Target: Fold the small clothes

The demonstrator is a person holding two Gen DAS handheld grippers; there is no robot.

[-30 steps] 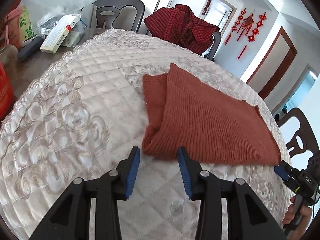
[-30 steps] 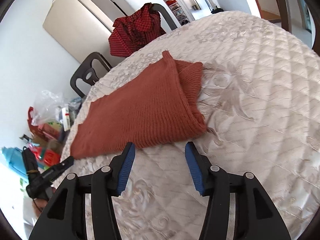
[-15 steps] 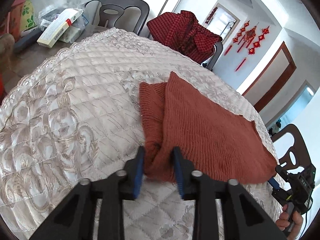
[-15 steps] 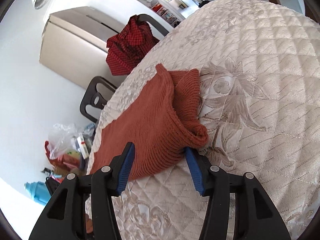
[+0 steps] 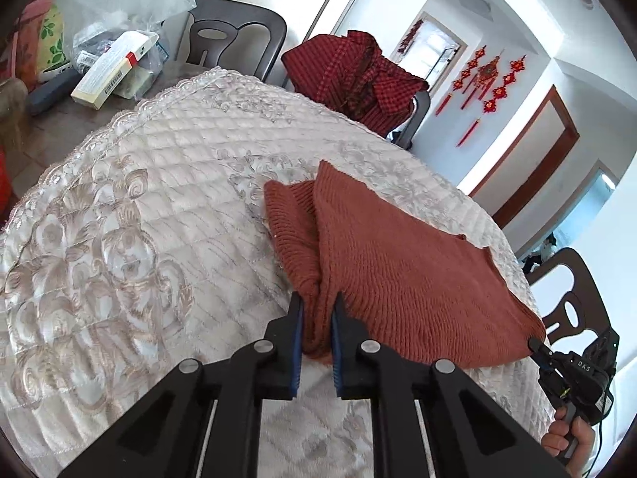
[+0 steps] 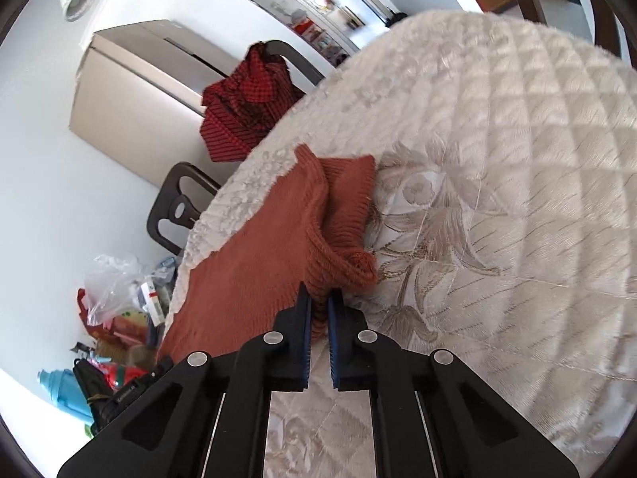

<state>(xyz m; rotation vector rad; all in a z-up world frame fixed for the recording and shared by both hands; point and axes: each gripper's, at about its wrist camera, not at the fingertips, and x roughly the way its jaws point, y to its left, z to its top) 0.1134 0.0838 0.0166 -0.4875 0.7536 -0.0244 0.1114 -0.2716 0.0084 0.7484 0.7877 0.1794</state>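
Here the rust-red knitted garment [image 5: 402, 275] lies folded on the quilted cream table cover [image 5: 131, 215], and both tools have hold of its near edge. The left gripper [image 5: 317, 310] has its blue-padded jaws drawn close together and clamped on a bunched corner of the knit, at the end where a ribbed band folds under the top layer; the cloth rises between the pads and fills the narrow gap. In the right wrist view the right gripper [image 6: 319, 298] is likewise pinched on the garment [image 6: 254, 267], its jaws nearly together with a fold of knit squeezed between them, just beside a rolled ribbed cuff lying on the cover [image 6: 497, 183]. From the left wrist view the right gripper [image 5: 538, 347] shows only as a dark tip touching the garment's far near-side corner, with its holder cut off by the lens rim, so its jaws cannot be judged there. How many layers each pair of pads grips is hidden inside the folds. A red checked cloth [image 5: 358, 75] is draped over a dark chair [image 5: 235, 36] behind the table, and a clutter of bags and boxes [image 5: 107, 63] sits at the far left, too jumbled to sort out.
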